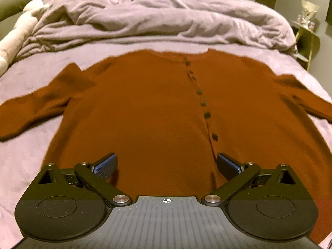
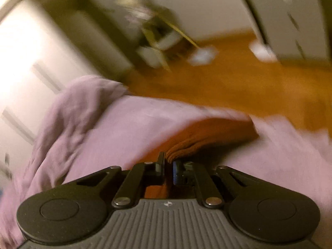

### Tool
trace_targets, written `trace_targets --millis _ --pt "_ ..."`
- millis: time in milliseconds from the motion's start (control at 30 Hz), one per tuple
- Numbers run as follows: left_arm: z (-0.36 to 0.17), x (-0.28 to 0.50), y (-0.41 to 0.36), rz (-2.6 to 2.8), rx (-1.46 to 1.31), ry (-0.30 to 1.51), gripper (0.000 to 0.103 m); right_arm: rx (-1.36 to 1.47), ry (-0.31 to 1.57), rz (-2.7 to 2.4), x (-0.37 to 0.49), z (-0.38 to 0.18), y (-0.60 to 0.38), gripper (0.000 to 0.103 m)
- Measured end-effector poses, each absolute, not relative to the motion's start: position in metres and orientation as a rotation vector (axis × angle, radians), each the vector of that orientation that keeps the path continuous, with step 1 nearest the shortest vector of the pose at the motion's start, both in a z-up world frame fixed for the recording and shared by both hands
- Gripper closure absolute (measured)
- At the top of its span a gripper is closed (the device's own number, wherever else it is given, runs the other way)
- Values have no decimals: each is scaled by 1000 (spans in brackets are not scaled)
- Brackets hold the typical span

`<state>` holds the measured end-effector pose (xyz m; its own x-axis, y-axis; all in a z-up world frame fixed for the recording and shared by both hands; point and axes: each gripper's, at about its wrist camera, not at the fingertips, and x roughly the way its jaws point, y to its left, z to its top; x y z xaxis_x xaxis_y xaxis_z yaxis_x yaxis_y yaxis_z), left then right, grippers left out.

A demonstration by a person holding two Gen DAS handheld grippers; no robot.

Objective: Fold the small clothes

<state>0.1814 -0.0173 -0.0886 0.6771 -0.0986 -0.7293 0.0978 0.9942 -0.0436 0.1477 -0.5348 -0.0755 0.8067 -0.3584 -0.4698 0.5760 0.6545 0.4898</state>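
A rust-brown buttoned cardigan (image 1: pixel 145 103) lies flat, front up, on the lilac bed sheet (image 1: pixel 25 157), sleeves spread to both sides. A row of dark buttons (image 1: pixel 204 103) runs down its front. My left gripper (image 1: pixel 166 164) is open, just above the cardigan's bottom hem, with nothing between its blue pads (image 1: pixel 105 166). In the blurred right wrist view, my right gripper (image 2: pixel 168 166) is shut on a bunched part of the cardigan (image 2: pixel 203 137), which trails away over the sheet (image 2: pixel 124 124); which part it holds I cannot tell.
A crumpled lilac duvet (image 1: pixel 155 18) is heaped at the far end of the bed. A white pillow (image 1: pixel 18 35) lies at the far left. A small green side table (image 1: pixel 307 39) stands at the right. The wooden floor (image 2: pixel 238 83) lies beyond the bed edge.
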Motion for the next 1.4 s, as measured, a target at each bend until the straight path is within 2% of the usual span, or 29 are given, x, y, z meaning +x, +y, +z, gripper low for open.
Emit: trace_targets --millis 167,233,267,300,333,667,733,800,933,967,1000,1067,1133,1167,1400 --pt "-63 188 -14 -192 -44 760 0 359 287 -60 179 -10 -413 97" --pt "-54 194 -15 -240 -65 748 0 285 358 179 193 -5 -363 93" --pt "-51 197 -15 -257 -78 742 0 271 412 257 199 -8 -343 79" --pt "-49 200 -15 -275 -92 732 0 267 456 297 203 -14 -329 58" --pt "-47 204 -15 -293 -104 726 0 264 484 317 204 -21 -319 54" --pt "-67 295 -38 -389 -244 797 1 402 692 254 183 -89 -315 52" --pt "-76 317 -41 -380 -276 832 7 473 714 246 181 -102 -327 52" --pt "-83 333 -43 -374 -307 877 23 524 721 225 182 -107 -333 52" --pt "-100 356 -52 -371 -293 955 30 607 708 218 178 -114 -350 52" --pt "-104 358 -54 -371 -291 969 40 625 705 220 177 -116 -352 52" --pt "-106 360 -56 -378 -295 983 45 641 701 223 177 -117 -353 52" --pt "-109 363 -61 -374 -270 985 46 655 699 226 178 -120 -354 52" --pt "-109 366 -67 -374 -241 991 88 672 701 235 179 -121 -355 52" --pt "-109 368 -69 -374 -242 1016 96 678 702 232 181 -120 -353 52" --pt "-55 354 -65 -385 -198 820 97 785 682 230 198 -117 -355 52"
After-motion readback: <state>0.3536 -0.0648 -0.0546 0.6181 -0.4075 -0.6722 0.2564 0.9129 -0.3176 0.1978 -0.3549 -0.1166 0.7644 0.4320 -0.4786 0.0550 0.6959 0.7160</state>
